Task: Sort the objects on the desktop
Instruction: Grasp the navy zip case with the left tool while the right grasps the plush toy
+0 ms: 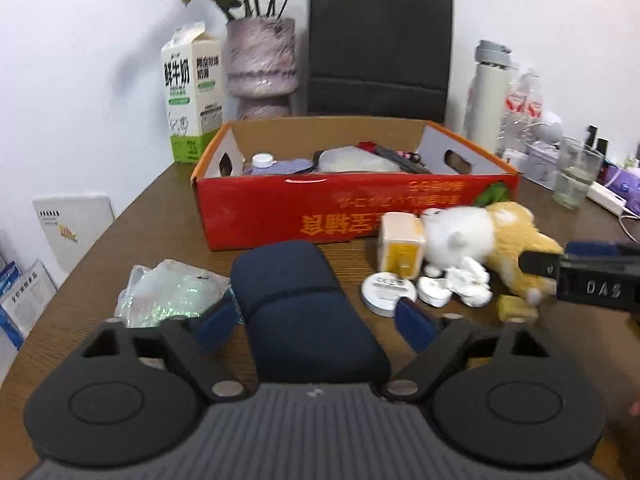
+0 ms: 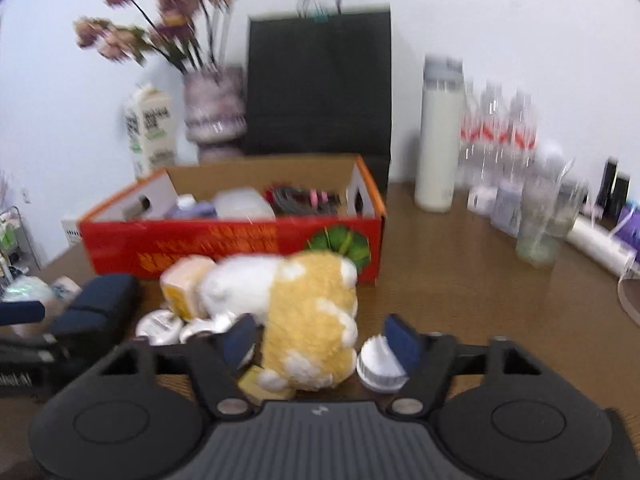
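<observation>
Straddling the navy pouch (image 1: 308,308) on the table (image 1: 560,344), left gripper (image 1: 316,316) jaws spread, pads not touching it. Right gripper (image 2: 320,340) spread round the plush toy (image 2: 308,316), w/ red box (image 2: 232,240) just behind; can't tell if pads touch.

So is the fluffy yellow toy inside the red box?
No, the yellow plush toy lies on the table in front of the red box, not inside it.
</observation>
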